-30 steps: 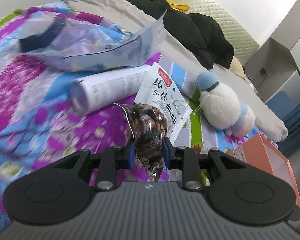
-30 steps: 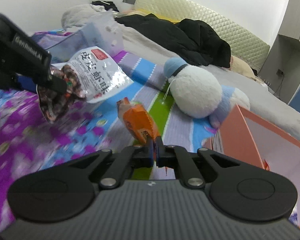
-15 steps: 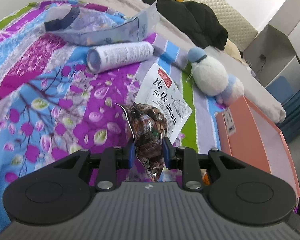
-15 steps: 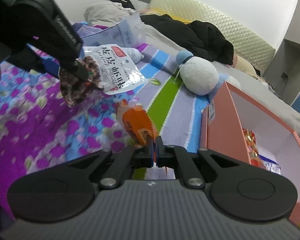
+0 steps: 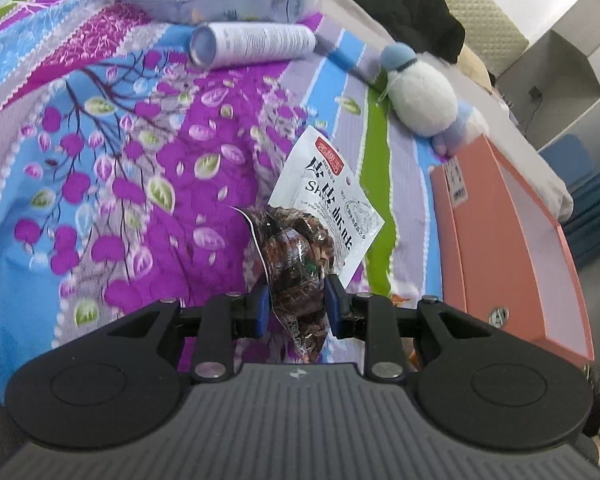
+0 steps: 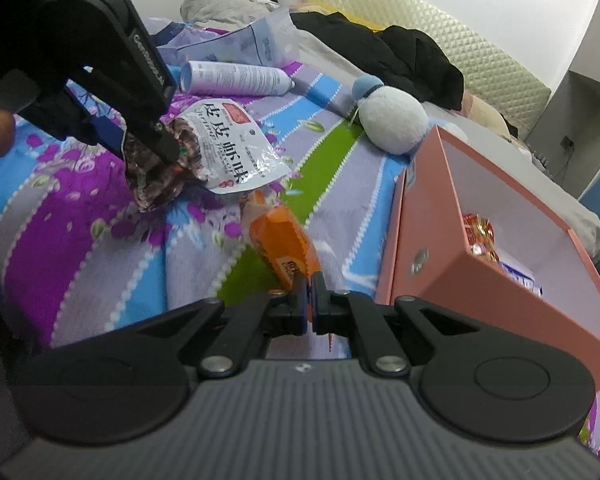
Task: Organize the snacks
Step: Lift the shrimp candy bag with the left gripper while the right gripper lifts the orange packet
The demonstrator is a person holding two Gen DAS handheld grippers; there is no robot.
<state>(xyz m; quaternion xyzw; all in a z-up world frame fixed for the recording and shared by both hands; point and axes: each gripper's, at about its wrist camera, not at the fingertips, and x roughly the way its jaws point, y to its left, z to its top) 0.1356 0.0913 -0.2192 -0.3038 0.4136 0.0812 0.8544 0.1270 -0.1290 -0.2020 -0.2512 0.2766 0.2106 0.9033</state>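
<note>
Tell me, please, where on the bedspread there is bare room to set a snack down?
Free: the purple floral stretch below the spray can, and the striped strip between the held packets and the orange box. Crowded: near the plush toy and blue bag.

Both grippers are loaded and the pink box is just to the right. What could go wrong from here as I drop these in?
1. The left gripper pinches the shrimp snack bag only at its lower end; most of it hangs free and could catch the pink box rim.
2. The right gripper holds the orange snack pack by a thin edge, so it might slip.
3. The two grippers are close together and could collide over the box.
</note>
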